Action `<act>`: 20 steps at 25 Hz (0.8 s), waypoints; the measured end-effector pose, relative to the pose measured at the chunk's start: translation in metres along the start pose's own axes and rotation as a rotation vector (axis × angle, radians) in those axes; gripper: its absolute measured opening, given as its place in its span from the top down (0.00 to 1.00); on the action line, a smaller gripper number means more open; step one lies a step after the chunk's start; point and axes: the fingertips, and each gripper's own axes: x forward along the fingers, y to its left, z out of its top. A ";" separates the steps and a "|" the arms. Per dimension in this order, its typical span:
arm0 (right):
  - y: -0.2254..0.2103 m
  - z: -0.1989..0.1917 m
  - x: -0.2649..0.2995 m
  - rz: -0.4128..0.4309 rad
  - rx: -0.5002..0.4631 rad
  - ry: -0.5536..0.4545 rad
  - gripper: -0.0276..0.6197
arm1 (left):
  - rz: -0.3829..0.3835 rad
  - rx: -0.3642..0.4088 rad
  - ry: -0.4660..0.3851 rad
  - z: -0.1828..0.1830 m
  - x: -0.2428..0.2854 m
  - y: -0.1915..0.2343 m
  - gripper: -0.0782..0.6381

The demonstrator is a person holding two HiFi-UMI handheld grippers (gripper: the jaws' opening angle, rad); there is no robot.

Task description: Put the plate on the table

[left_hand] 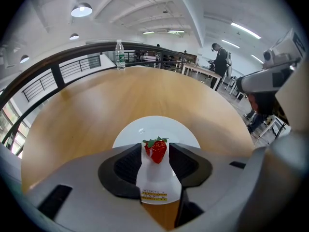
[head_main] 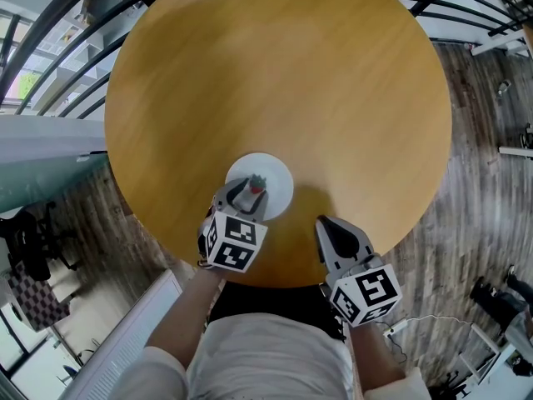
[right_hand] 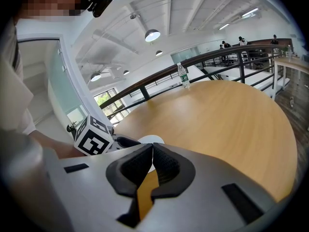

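A small white plate (head_main: 277, 176) lies flat on the round wooden table (head_main: 283, 73), near its front edge. On the plate stands a red strawberry (head_main: 256, 184) with green leaves. My left gripper (head_main: 246, 190) reaches over the plate's near rim. In the left gripper view its jaws are apart, with the strawberry (left_hand: 156, 150) between the tips and the plate (left_hand: 145, 129) showing through the gap. The pads do not seem to press on either. My right gripper (head_main: 326, 226) hovers at the table's front edge to the right of the plate, shut and holding nothing (right_hand: 152, 146).
A clear water bottle (left_hand: 120, 54) stands at the far edge of the table. A dark railing (left_hand: 72, 57) curves behind the table, with a drop to lower floors past it. Chairs and people are far off at the right (left_hand: 220, 62).
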 end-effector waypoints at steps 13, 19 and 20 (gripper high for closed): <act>0.032 0.019 -0.025 0.056 -0.099 -0.048 0.92 | 0.021 -0.045 -0.172 0.016 -0.094 -0.017 0.73; 0.058 0.038 -0.043 0.081 -0.170 -0.055 0.92 | 0.048 -0.031 -0.279 0.032 -0.160 -0.023 0.83; 0.062 0.041 -0.049 0.084 -0.181 -0.059 0.92 | 0.050 -0.033 -0.297 0.034 -0.172 -0.027 0.84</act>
